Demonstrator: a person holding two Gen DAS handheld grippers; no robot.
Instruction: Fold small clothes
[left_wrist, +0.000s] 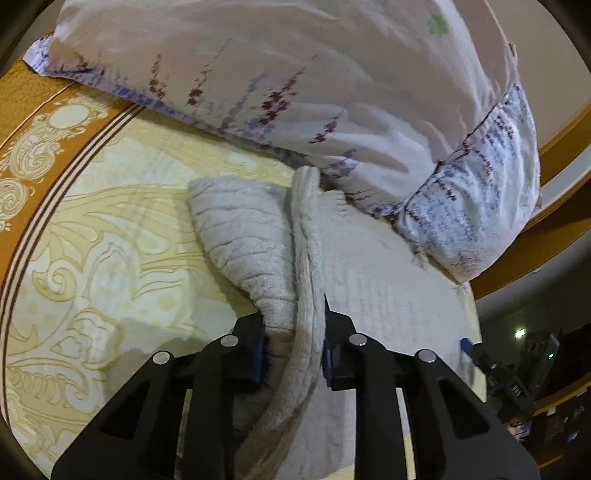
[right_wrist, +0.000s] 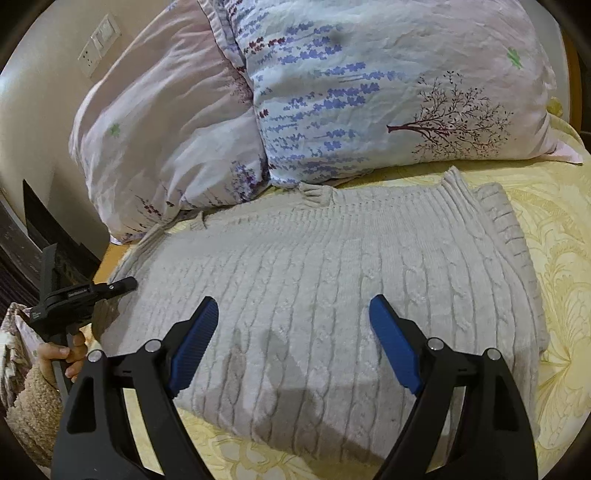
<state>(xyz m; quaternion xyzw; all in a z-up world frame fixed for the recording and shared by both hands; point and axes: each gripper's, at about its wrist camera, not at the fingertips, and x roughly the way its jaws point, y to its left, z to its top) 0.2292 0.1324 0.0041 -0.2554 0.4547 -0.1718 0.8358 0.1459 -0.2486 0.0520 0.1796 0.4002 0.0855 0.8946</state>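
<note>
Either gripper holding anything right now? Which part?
Left gripper pinches a bunched fold at the sweater edge. Right gripper is open above the sweater, holding nothing.

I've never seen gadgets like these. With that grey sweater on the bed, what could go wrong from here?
The left gripper is clamped on only a bunched edge of the sweater, so the thick knit might slip free when pulled. The sweater's far edge touches the pillows, so lifting a fold could drag against them. The right gripper hangs open above the knit, leaving that side unsecured.
</note>
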